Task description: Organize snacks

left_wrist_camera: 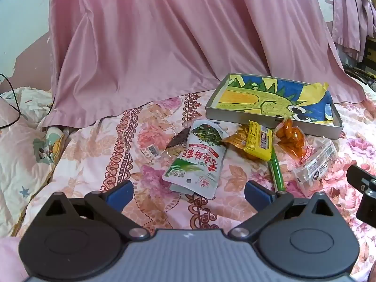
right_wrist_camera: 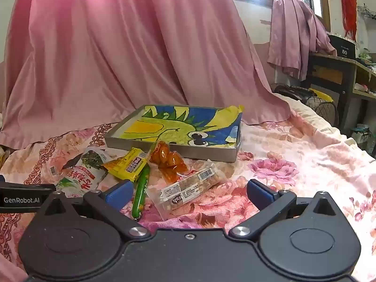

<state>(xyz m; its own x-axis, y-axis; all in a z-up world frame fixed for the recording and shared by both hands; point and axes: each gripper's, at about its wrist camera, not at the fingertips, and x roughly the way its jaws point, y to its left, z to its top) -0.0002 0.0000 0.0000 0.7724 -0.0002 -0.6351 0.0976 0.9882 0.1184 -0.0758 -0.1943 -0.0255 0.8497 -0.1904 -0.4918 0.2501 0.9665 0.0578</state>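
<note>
Nothing looks sorted yet. The tray, a shallow grey box lined with a bright dinosaur drawing, sits on the bed toward the far side, and I see no snack inside it. All the snacks lie loose on the floral bedspread just near of it: a white-and-green pouch at the left, a yellow packet, an orange bag touching the tray's near wall, a green stick, and a clear-wrapped bar at the right. So I judge the whole job remains.

The left gripper has its jaws spread fully wide with nothing in them; the pouch's near end lies right between the tips, untouched. The right gripper is just as wide and empty-handed, the bar lying between its jaws and the green stick beside its left tip.
</note>
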